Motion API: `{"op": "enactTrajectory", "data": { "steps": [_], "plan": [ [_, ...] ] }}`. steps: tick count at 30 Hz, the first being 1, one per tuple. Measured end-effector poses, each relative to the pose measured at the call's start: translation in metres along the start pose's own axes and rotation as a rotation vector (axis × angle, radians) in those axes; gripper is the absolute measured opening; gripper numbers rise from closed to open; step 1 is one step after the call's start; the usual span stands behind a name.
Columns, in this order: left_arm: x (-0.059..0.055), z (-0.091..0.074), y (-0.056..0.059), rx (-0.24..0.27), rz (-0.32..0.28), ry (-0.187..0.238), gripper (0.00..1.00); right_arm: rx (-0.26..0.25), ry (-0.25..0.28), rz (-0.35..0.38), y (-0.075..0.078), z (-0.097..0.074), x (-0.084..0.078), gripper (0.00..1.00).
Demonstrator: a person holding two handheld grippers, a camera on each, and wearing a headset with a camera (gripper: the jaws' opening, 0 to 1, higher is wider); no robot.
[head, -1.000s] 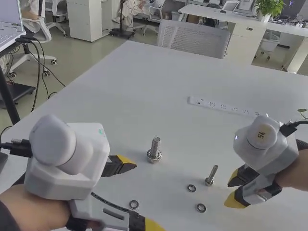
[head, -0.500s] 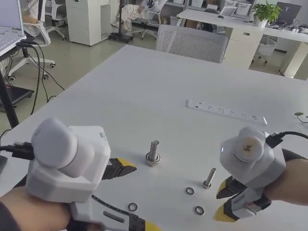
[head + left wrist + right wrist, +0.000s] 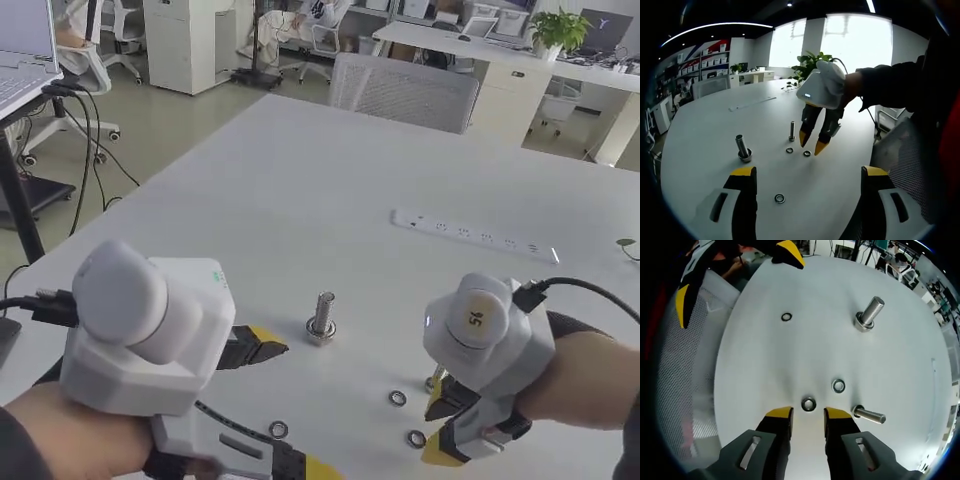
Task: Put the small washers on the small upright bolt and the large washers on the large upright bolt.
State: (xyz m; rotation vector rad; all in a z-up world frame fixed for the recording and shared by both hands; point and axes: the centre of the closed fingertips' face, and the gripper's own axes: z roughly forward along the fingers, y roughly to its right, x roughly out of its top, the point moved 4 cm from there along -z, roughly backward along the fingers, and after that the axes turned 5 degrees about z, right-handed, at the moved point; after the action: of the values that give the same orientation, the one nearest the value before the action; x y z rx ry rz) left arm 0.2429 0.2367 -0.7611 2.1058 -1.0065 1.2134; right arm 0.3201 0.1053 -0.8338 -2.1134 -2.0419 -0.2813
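The large bolt (image 3: 322,318) stands upright mid-table, a washer around its base. Most of the small bolt (image 3: 869,415) is hidden behind my right gripper in the head view. A small washer (image 3: 808,404) lies flat just ahead of my right gripper (image 3: 808,415), whose jaws are open by a narrow gap, and a second washer (image 3: 838,386) lies a little beyond it. My left gripper (image 3: 808,172) stands wide open and empty, with a third loose washer (image 3: 779,198) on the table between its jaws. In the left gripper view, the right gripper (image 3: 812,144) points down at the washer (image 3: 807,153).
A white power strip (image 3: 470,228) lies across the far side of the white table (image 3: 300,190). A mesh chair (image 3: 405,90) stands at the far edge. Desks, cabinets and a plant fill the room behind.
My right gripper has moved left and down towards the two washers and now covers most of the small bolt in the head view. The left gripper has stayed put, still open.
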Motion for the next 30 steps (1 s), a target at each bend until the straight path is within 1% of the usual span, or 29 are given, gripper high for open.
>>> {"op": "enactTrajectory", "data": {
  "steps": [8, 13, 19, 22, 25, 30],
  "plan": [
    [-0.0008, -0.0008, 0.0006, 0.002, 0.000, 0.002, 0.85, 0.006, -0.014, -0.036, -0.0017, 0.0058, 0.0035, 0.23],
    [-0.0009, -0.0012, 0.0009, 0.002, -0.002, 0.005, 0.85, 0.012, -0.013, -0.057, -0.0026, 0.0071, 0.0055, 0.21],
    [-0.0017, -0.0017, 0.0022, 0.000, -0.003, 0.006, 0.85, 0.016, -0.016, -0.038, -0.0034, 0.0070, 0.0047, 0.20],
    [-0.0023, -0.0021, 0.0032, -0.002, -0.001, 0.005, 0.85, 0.016, -0.024, -0.025, -0.0022, 0.0071, 0.0046, 0.19],
    [-0.0031, -0.0029, 0.0037, -0.003, -0.002, 0.004, 0.84, 0.013, -0.027, -0.029, -0.0027, 0.0074, 0.0048, 0.17],
    [-0.0043, -0.0035, 0.0045, -0.003, -0.002, 0.004, 0.84, 0.004, -0.045, -0.044, -0.0060, 0.0081, 0.0049, 0.17]
  ]
}}
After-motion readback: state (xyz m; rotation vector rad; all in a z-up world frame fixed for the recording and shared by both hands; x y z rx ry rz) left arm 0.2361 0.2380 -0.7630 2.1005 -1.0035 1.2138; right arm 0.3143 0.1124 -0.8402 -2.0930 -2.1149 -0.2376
